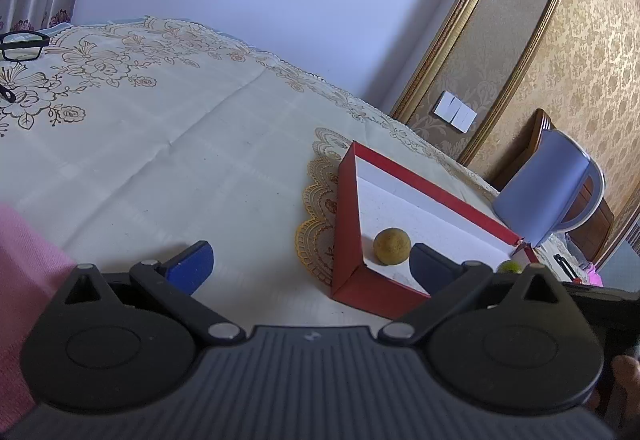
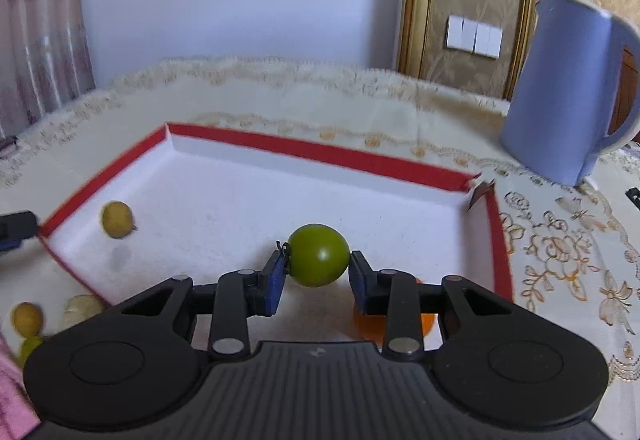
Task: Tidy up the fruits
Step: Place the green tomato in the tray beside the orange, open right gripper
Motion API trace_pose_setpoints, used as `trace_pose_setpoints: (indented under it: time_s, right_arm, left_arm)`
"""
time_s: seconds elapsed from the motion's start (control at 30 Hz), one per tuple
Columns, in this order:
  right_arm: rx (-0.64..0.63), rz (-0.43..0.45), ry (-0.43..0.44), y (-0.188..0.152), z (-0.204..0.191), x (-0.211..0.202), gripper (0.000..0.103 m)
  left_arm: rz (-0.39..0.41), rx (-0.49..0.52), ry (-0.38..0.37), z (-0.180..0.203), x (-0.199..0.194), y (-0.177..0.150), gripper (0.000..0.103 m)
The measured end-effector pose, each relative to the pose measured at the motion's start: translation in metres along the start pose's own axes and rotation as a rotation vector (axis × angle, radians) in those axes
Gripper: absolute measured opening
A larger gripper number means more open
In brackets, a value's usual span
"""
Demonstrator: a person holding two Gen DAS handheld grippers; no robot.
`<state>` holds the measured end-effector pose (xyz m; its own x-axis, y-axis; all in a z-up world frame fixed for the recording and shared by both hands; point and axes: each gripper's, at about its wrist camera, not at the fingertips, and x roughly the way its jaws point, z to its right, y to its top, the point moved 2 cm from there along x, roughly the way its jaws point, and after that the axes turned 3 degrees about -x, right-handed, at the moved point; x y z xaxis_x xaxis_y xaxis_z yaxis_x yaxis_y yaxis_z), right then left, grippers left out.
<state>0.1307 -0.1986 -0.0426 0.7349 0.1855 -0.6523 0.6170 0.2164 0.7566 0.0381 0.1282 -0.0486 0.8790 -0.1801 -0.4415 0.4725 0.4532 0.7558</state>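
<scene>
1. Right gripper (image 2: 318, 276): pads clamped on green fruit (image 2: 318, 255), held above the box's near edge.
2. Left gripper (image 1: 312, 264): fingers wide apart, nothing between, at the box's near-left corner.
3. Box (image 2: 320, 153): yellow fruit (image 2: 117, 219) inside, by the left wall.
4. Kettle (image 2: 568, 87): beyond the box's far-right corner.

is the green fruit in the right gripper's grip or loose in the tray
Gripped. The green fruit sits between the right gripper pads, both pressing its sides, above the red tray floor.
</scene>
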Motion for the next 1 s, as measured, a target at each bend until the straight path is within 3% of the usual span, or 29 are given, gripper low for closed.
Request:
trace_pose_setpoints:
  time_s: [0.37,0.43,0.5,0.67,0.77,0.8,0.87,0.93,1.0]
  right_arm:
    - [-0.039,-0.003,-0.013,0.000,-0.009,0.004,0.038]
    - [-0.024,0.024,-0.011,-0.001,-0.005,-0.009,0.042]
    - [-0.015,0.070,-0.017,-0.007,0.001,-0.029,0.057]
    - [0.043,0.173,-0.196,-0.039,0.028,-0.079,0.059]
    - [0.150,0.154,-0.317,-0.060,0.060,-0.086,0.065]
    - [0.172,0.124,-0.350,-0.064,0.069,-0.082,0.072]
    - [0.254,0.138,-0.336,-0.072,0.088,-0.081,0.077]
    - [0.277,0.097,-0.394,-0.073,0.095,-0.076,0.077]
    - [0.343,0.145,-0.371,-0.079,0.103,-0.081,0.077]
  left_arm:
    - [0.000,0.003,0.001,0.000,0.000,0.000,0.103]
    - [-0.001,0.005,0.003,0.000,0.000,0.000,0.103]
    - [-0.001,0.005,0.003,0.001,0.000,0.000,0.103]
    - [-0.001,0.003,0.002,0.001,0.000,0.000,0.103]
    - [-0.001,0.004,0.003,0.001,0.000,0.000,0.103]
    - [-0.001,0.006,0.004,0.001,0.000,-0.001,0.103]
    - [-0.001,0.010,0.006,0.001,0.001,-0.001,0.103]
    - [-0.001,0.010,0.006,0.001,0.001,-0.001,0.103]
    - [0.000,0.008,0.006,0.001,0.001,-0.001,0.103]
